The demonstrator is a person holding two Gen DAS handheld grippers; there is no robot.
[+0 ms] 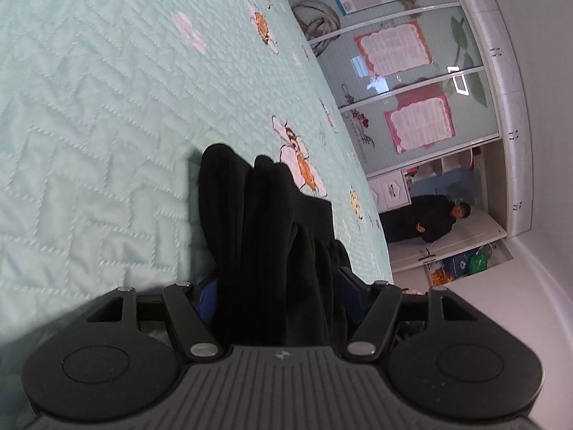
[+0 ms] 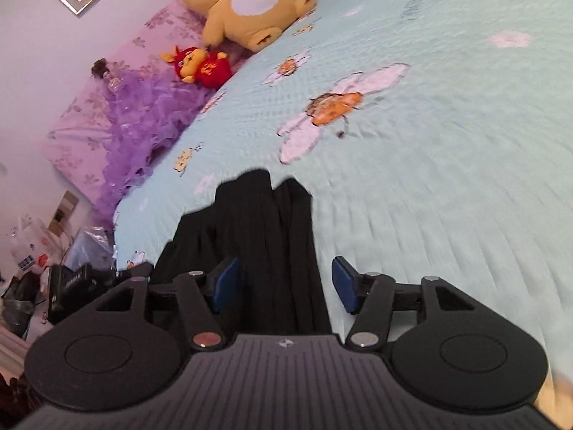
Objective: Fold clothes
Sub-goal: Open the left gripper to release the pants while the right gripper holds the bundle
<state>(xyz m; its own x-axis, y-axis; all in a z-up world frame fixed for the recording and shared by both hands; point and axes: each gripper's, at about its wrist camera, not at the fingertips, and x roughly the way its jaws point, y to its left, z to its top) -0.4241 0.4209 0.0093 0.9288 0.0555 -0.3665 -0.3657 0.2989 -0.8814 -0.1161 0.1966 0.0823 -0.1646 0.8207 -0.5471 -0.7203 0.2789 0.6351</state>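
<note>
Left gripper: jaws spread, a bunched black garment running between the blue pads; the cloth fills most of the gap, and whether the pads press on it cannot be told.
Right gripper: jaws spread, both blue pads showing; the same black garment lies between them, against the left-hand pad, with a clear gap of bedspread before the right-hand pad.
Black garment: gathered in long folds, its far end lying on the bedspread just ahead of each gripper.
Bedspread: pale green quilted bed cover printed with bees and white flowers, carrying the garment.
Head edge of the bed: a yellow plush toy, a small red plush toy and purple frilled fabric.
Side edge of the bed, left wrist view: a glass-fronted wardrobe with pink papers stuck on it, and beside it a doorway with a person in dark clothes.
</note>
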